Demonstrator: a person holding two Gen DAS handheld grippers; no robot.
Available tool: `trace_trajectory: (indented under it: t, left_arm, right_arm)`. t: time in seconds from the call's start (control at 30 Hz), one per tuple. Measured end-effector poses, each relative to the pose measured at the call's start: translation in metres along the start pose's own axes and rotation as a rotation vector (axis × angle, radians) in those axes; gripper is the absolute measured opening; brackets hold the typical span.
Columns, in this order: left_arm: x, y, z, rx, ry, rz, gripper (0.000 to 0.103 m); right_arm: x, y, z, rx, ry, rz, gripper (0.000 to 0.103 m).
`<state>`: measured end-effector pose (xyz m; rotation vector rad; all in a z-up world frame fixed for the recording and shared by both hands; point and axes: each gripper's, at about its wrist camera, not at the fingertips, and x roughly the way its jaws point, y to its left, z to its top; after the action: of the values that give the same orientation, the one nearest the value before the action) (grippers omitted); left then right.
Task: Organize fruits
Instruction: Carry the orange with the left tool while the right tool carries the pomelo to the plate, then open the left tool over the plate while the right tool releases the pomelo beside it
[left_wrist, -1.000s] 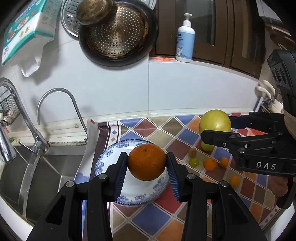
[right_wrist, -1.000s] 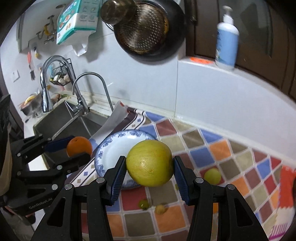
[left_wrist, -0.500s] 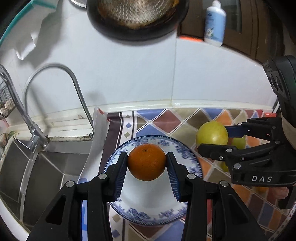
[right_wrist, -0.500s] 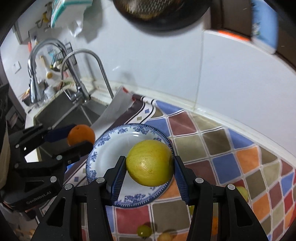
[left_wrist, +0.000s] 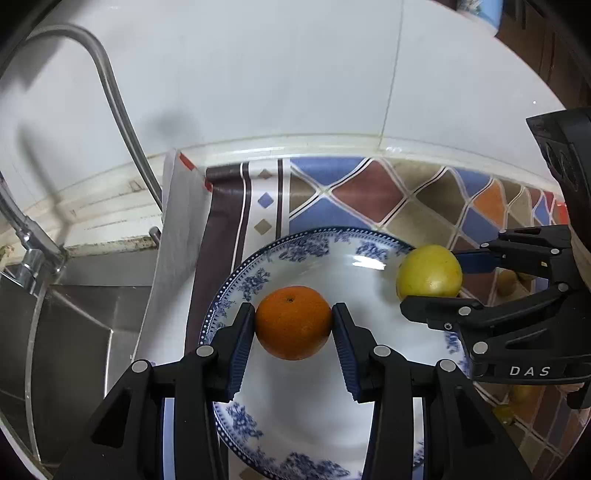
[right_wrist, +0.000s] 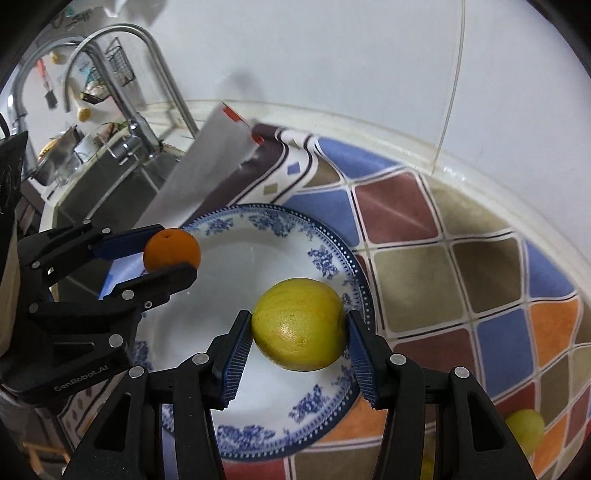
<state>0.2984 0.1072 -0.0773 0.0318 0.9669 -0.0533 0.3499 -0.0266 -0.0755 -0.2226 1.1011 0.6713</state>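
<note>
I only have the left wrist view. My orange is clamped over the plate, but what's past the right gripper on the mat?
Observer: A small yellow-green fruit lies on the patterned mat, off the plate.
Operator: Is the right gripper's fruit gripped squarely?
Observer: Yes, the right gripper has both pads flat against the yellow-green fruit, at its widest part.
Operator: Anything beyond the faucet?
Observer: A wire rack hangs behind the faucet.
</note>
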Motion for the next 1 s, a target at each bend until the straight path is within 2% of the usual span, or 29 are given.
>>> trace_trajectory:
  t: [0.27, 0.47, 0.57, 0.7, 0.87, 1.0]
  left_arm:
    - [0.022, 0.003, -0.001, 0.014, 0.029, -0.018, 0.042]
    - [0.021, 0.005, 0.0, 0.015, 0.024, -0.002, 0.043]
    - [0.003, 0.003, 0.002, 0.015, -0.021, 0.01, 0.054]
    - [-0.029, -0.002, 0.0, 0.019, -0.09, 0.045, 0.062]
    - [-0.068, -0.015, -0.01, 0.015, -0.165, 0.057, 0.071]
    - [-0.098, -0.026, -0.02, -0.01, -0.209, 0.054, 0.073]
  right_arm:
    - [0.022, -0.002, 0.002, 0.007, 0.04, -0.004, 0.052]
    - [0.021, 0.0, 0.005, 0.003, 0.031, -0.009, 0.052]
    - [0.013, 0.002, 0.006, 0.009, 0.008, -0.014, 0.053]
    - [-0.011, 0.008, 0.003, -0.002, -0.042, -0.032, 0.053]
    - [-0.058, 0.016, -0.009, -0.015, -0.157, -0.104, 0.053]
    - [-0.099, 0.02, -0.026, -0.015, -0.239, -0.165, 0.053]
